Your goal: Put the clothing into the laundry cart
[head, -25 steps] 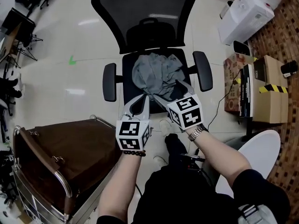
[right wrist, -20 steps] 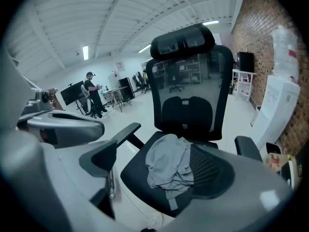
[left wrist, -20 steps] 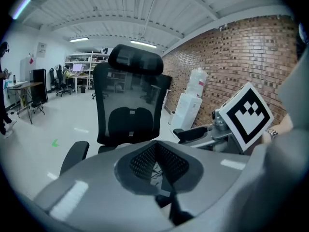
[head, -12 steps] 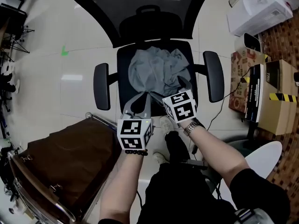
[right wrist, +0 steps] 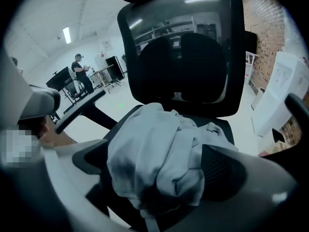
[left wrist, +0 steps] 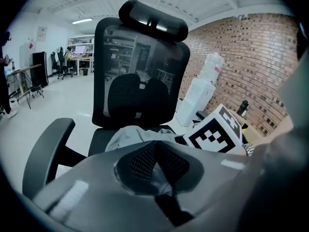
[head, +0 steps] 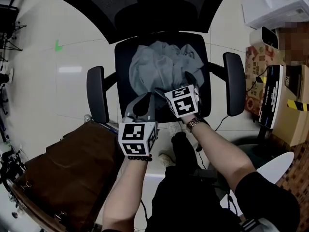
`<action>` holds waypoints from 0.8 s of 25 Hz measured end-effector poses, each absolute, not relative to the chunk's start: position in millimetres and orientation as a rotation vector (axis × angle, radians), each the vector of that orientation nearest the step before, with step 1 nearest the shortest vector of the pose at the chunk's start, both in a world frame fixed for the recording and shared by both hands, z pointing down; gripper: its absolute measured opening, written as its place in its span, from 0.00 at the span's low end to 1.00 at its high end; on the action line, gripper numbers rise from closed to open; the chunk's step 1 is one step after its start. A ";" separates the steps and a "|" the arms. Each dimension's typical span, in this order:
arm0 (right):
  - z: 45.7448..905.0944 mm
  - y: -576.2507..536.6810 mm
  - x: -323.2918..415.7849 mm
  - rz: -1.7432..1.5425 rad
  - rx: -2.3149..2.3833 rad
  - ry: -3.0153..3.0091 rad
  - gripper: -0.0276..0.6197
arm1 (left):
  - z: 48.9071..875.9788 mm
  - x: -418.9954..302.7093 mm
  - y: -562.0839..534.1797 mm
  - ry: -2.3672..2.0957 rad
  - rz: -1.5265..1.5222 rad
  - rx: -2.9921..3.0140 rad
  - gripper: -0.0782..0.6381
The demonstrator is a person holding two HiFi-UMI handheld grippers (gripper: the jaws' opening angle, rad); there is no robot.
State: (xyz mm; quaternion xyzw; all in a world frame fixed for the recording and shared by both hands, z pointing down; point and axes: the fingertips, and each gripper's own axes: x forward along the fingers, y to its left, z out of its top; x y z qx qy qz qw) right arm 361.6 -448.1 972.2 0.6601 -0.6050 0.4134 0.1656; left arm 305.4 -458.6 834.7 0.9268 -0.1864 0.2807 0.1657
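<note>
A crumpled grey garment [head: 161, 69] lies on the seat of a black office chair [head: 159, 13]. My right gripper [head: 175, 83] is down on the garment's near right part. Its jaws have just been opening and stand wide, with a bunch of the grey cloth [right wrist: 154, 149] between them; the pads do not squeeze it. My left gripper [head: 150, 96] hovers at the seat's front edge, just short of the garment [left wrist: 130, 137], jaw tips together and nothing in them. The brown-lined laundry cart [head: 72, 170] stands at the lower left, beside the chair.
The chair's armrests [head: 96, 93] [head: 234, 83] flank the seat. Cardboard boxes [head: 282, 105] and a white appliance [head: 275, 4] stand to the right, and a white round seat [head: 270, 163] sits at lower right. My legs are just below the seat. A person [right wrist: 79, 69] stands far back.
Both grippers dropped forward toward the chair seat. The right one reached the grey garment and its jaws spread around the cloth. The view moved closer over the chair.
</note>
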 end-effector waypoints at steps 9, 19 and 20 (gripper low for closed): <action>1051.3 -463.8 361.7 1.221 1.771 -1.655 0.95 | 884.9 318.0 -481.6 -0.535 0.793 2.586 0.11; 1106.4 -465.9 369.5 1.281 1.690 -1.582 0.95 | 918.6 320.0 -491.6 -0.537 0.800 2.546 0.11; 1108.9 -466.2 369.7 1.288 1.681 -1.581 0.95 | 920.0 319.9 -492.4 -0.539 0.800 2.543 0.11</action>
